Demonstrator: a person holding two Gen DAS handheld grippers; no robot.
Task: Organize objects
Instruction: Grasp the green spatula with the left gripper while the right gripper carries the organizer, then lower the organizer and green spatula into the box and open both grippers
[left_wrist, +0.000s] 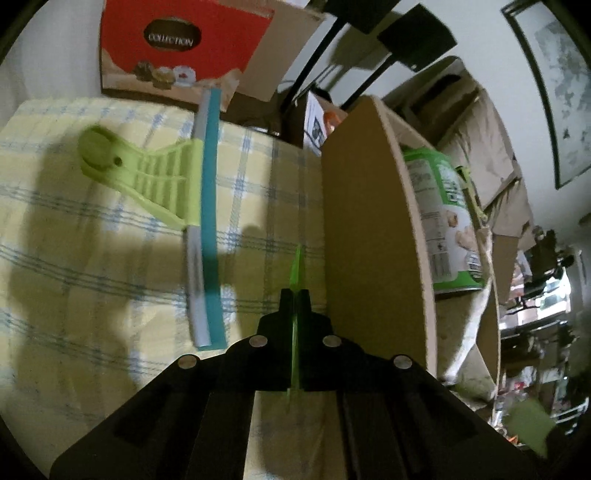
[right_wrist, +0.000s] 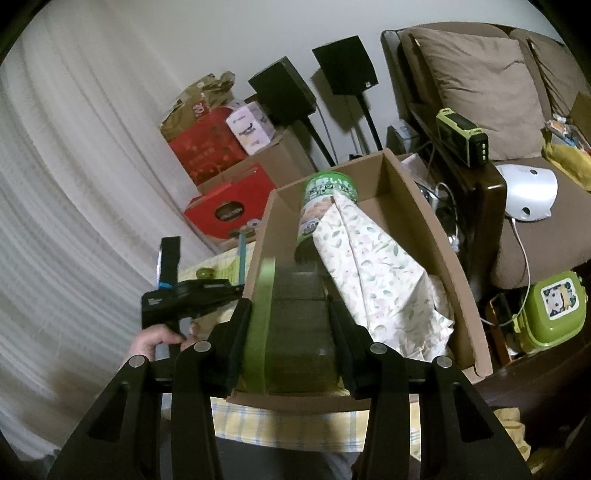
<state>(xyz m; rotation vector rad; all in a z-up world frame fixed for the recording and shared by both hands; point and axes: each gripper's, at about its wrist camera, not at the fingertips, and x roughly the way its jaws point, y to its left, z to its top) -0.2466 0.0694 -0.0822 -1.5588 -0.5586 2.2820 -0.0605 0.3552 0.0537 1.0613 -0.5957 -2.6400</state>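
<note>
Green, thin plastic strip (left_wrist: 297, 275) sat pinched in the left gripper (left_wrist: 295, 295) beside the box (left_wrist: 373, 229). Right gripper (right_wrist: 291, 325) clamped a green-lidded container (right_wrist: 288, 325) over the box; squeegee (left_wrist: 177, 192) lay on the checked cloth (left_wrist: 74, 258).

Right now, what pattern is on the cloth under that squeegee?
Pale yellow cloth with blue-grey plaid lines, clearest in the left wrist view.
</note>
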